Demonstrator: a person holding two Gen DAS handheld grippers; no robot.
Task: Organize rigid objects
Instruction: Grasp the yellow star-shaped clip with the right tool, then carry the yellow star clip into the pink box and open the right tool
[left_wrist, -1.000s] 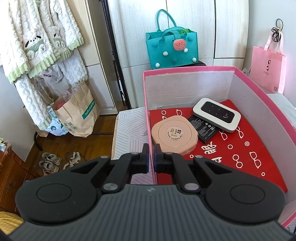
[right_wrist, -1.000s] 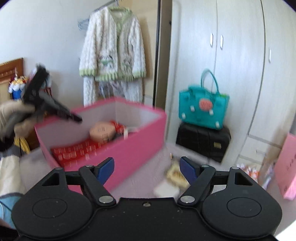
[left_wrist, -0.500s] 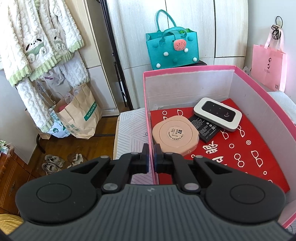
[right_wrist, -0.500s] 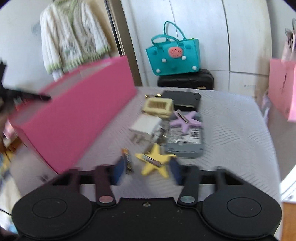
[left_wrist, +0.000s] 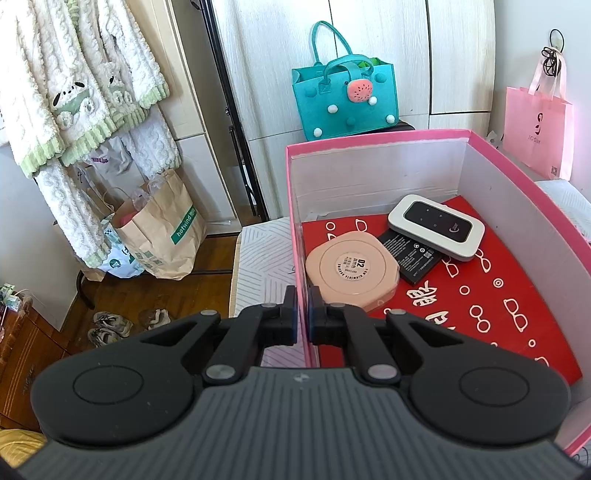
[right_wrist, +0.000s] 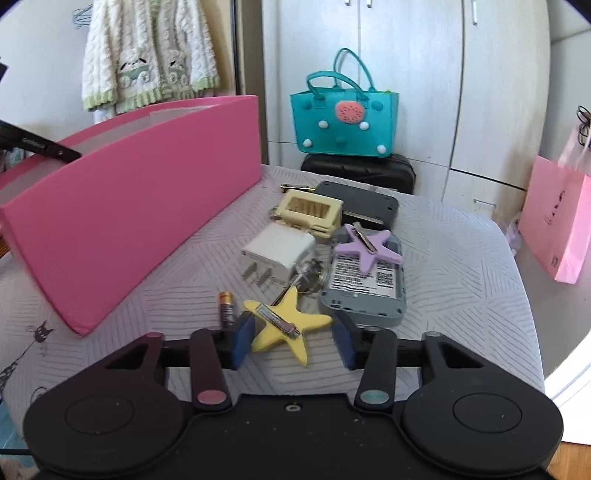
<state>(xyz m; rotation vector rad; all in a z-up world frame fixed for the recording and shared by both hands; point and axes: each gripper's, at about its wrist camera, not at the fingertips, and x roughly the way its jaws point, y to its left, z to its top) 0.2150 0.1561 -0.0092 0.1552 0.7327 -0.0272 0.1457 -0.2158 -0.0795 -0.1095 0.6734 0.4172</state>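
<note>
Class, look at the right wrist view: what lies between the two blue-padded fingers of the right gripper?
The yellow star-shaped hair clip lies between the right gripper's open jaws, on the grey patterned bedcover; the pads flank it without visibly pressing.

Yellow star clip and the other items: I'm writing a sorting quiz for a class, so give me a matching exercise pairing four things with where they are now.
Things:
1. yellow star clip
2. purple star clip
3. peach round case
4. battery

Places:
A. inside the pink box, against its left wall
B. on top of the grey device
C. on the bed cover, just left of the yellow star
D. between the open jaws of the right gripper

Pairs: 1-D, 2-B, 3-A, 4-C
</note>
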